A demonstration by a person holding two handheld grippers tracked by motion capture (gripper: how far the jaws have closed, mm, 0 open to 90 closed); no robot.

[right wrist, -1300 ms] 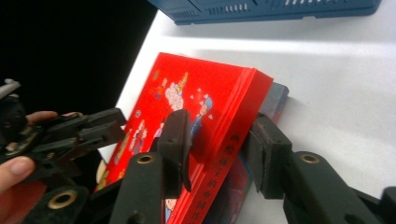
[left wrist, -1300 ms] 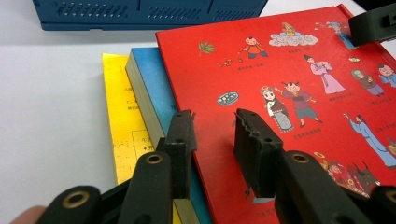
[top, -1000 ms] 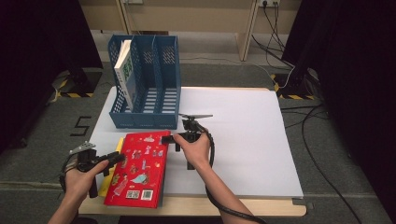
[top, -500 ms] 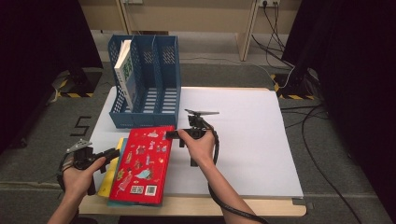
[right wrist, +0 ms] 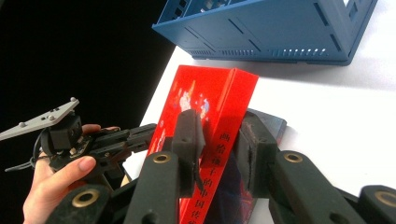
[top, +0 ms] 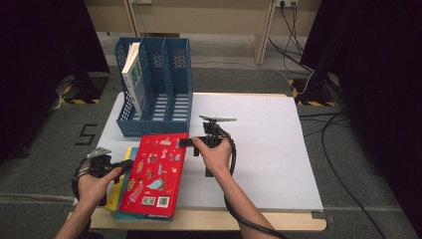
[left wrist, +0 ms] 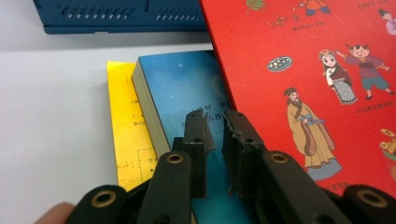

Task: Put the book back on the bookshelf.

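While right tool [right wrist: 217, 135] clamps red book [top: 154, 174], left tool [left wrist: 215, 135] hovers.

red book [top: 155, 174] tilted further up, right gripper [top: 185, 143] slightly higher

A red book [top: 155, 174] with a glossy, smooth printed cover. A blue file rack [top: 161, 87] of perforated matt plastic. White matt sheet [top: 268, 149], probably paper, over a pale wooden table edge [top: 209, 222]. Black gripper pads [right wrist: 189, 130] look soft and slightly rough.
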